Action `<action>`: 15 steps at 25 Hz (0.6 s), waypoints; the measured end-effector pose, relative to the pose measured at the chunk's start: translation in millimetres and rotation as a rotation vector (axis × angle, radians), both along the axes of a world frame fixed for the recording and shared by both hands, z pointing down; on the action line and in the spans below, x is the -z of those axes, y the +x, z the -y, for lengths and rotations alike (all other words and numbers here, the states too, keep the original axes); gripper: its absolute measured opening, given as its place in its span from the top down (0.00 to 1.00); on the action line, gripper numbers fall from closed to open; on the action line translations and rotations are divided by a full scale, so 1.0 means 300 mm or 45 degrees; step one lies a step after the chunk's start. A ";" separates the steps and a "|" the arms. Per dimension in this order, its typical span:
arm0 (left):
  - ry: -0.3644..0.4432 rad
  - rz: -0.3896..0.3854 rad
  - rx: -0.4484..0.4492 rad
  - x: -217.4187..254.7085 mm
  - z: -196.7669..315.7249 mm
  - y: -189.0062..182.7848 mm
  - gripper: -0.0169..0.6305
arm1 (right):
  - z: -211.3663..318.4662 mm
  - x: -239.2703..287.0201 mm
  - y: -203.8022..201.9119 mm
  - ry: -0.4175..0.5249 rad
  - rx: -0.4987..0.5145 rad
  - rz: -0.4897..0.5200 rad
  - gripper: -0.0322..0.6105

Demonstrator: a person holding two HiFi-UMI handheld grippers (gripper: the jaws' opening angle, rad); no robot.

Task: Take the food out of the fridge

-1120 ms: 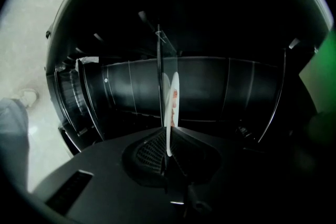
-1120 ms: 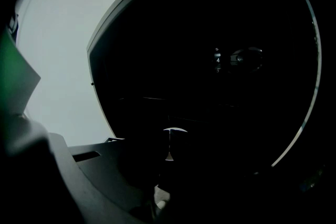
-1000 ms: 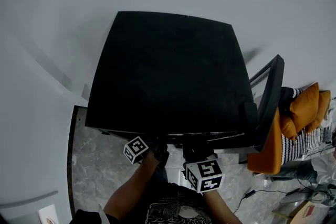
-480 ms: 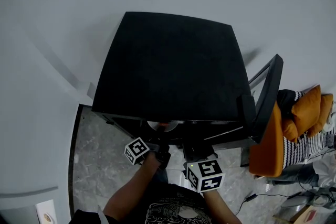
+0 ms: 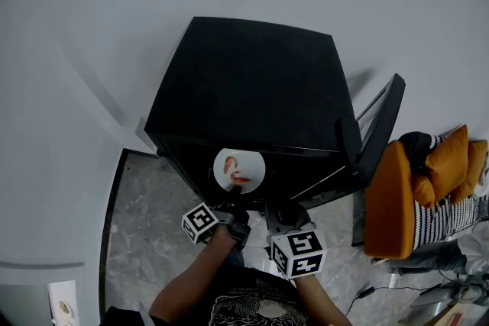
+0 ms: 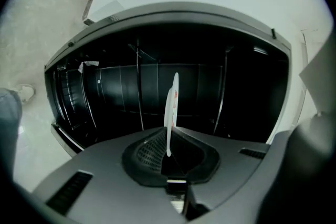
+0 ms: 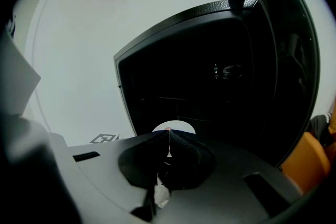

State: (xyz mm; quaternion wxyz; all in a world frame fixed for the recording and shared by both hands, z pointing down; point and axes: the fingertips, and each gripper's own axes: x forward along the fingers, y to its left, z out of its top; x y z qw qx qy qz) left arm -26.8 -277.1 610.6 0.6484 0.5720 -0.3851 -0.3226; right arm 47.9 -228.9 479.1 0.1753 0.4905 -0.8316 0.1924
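A black mini fridge (image 5: 252,80) stands against the wall with its door (image 5: 378,133) swung open to the right. A white plate (image 5: 239,169) with a reddish piece of food on it hangs just in front of the fridge opening. My left gripper (image 5: 231,202) is shut on the plate's near rim. In the left gripper view the plate (image 6: 170,105) stands edge-on between the jaws of the left gripper (image 6: 168,150), with the dark fridge interior (image 6: 115,92) behind. My right gripper (image 5: 284,216) is beside it, shut and empty. Over the right gripper (image 7: 169,141) the plate (image 7: 176,127) shows.
An orange chair (image 5: 388,202) with orange cushions and a striped cloth (image 5: 443,202) stands right of the open door. A grey marble floor (image 5: 145,217) lies in front of the fridge. White walls run behind and to the left.
The plate has come out of the fridge toward me in the left gripper; one second ago it was hidden inside. Both grippers have drawn back a little.
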 end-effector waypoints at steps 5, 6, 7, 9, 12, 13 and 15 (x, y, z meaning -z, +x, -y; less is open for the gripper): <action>0.024 -0.019 0.025 0.049 -0.081 0.009 0.94 | -0.066 0.011 0.003 0.012 0.025 0.012 0.92; 0.031 -0.022 0.029 0.064 -0.096 0.010 0.94 | -0.079 0.015 0.003 0.015 0.029 0.015 0.92; 0.038 -0.022 0.031 0.078 -0.110 0.012 0.94 | -0.090 0.018 0.002 0.018 0.033 0.018 0.92; 0.051 -0.016 0.039 0.104 -0.135 0.011 0.94 | -0.111 0.023 -0.001 0.022 0.041 0.026 0.92; 0.070 -0.011 0.054 0.139 -0.169 0.002 0.94 | -0.142 0.026 -0.010 0.025 0.049 0.037 0.92; 0.076 -0.010 0.057 0.149 -0.180 0.000 0.94 | -0.152 0.027 -0.012 0.026 0.050 0.041 0.92; 0.089 -0.009 0.061 0.172 -0.203 -0.004 0.94 | -0.171 0.031 -0.014 0.029 0.052 0.051 0.92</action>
